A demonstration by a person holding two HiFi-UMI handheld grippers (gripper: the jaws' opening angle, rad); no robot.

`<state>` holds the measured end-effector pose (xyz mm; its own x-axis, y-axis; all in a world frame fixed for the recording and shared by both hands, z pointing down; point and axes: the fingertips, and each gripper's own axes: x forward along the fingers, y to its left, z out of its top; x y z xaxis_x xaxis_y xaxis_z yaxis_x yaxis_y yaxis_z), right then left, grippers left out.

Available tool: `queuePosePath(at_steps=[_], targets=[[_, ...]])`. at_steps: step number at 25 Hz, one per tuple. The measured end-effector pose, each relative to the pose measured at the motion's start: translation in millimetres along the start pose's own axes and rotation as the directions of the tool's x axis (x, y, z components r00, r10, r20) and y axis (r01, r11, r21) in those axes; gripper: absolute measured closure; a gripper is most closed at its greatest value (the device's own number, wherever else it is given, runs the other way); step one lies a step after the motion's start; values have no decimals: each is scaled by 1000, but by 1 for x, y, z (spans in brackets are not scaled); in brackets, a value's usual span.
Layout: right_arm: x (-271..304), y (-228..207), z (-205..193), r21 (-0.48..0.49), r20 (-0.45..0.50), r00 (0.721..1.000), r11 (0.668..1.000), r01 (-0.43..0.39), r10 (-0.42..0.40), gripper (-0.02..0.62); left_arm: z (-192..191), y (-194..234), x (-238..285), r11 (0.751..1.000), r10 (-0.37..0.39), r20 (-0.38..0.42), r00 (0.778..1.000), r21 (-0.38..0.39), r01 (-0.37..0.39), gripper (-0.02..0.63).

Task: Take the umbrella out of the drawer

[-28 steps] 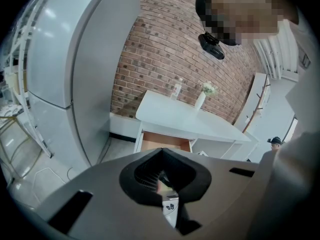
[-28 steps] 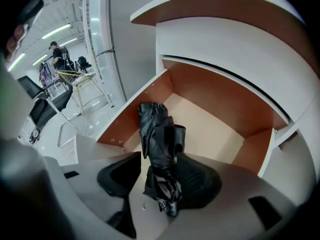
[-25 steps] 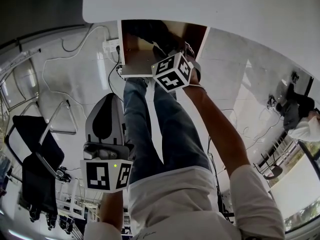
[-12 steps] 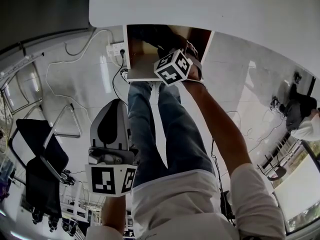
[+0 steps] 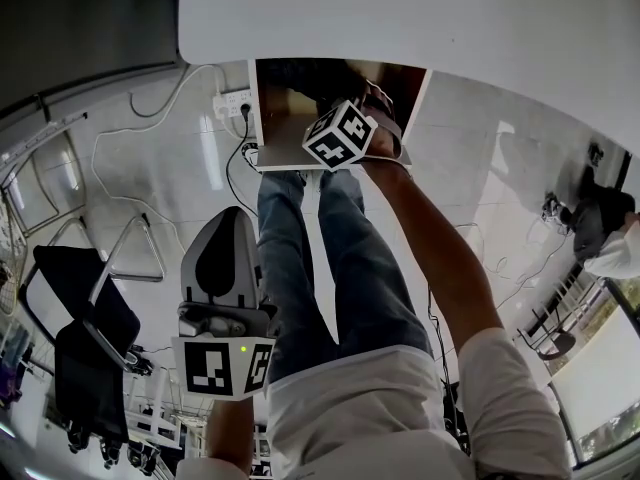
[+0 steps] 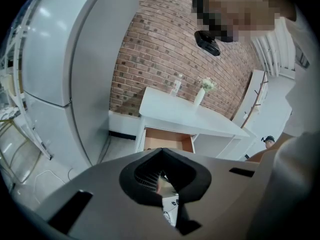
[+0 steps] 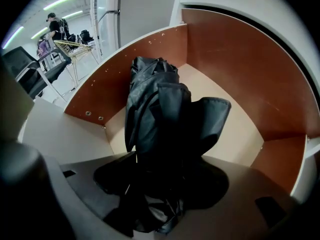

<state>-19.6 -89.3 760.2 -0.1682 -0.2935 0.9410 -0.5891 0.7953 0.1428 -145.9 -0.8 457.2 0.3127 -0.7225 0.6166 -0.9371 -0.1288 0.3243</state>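
Note:
A folded black umbrella [image 7: 160, 109] lies in the open wooden drawer [image 7: 225, 64] under the white table [image 5: 400, 18]. My right gripper [image 7: 165, 166] points steeply down into the drawer [image 5: 275, 118]. Its jaws have just been opening and now stand wide, open, with the umbrella's dark fabric in the gap between them. In the head view its marker cube [image 5: 340, 135] hides the fingertips. My left gripper [image 5: 235, 218] hangs low beside the person's leg, shut and holding nothing. From the left gripper view, the left gripper [image 6: 162, 151] faces the drawer [image 6: 165, 139] from a distance.
The person's legs in jeans [image 5: 330, 258] stand right before the drawer. A black chair [image 5: 80, 328] is at the left, with cables and a power strip [image 5: 230, 98] on the floor. A grey fridge [image 6: 65, 59] and a brick wall [image 6: 160, 44] are beyond.
The right gripper has sunk a little deeper into the drawer and rolled slightly. The left gripper has stayed where it was.

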Motion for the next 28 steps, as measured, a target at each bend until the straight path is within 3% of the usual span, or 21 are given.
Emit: queuePosePath(at_steps=[23,28], targets=[[17,0,-2,-65,-44,999,998,8,-10,330,-2,11,-7,1000,15,8,1000,-26,-15,589],[15,0,-3,-78,-37,999,997,1,-4,341,2,8,-8,999,-12,46,999,-37,14,589]])
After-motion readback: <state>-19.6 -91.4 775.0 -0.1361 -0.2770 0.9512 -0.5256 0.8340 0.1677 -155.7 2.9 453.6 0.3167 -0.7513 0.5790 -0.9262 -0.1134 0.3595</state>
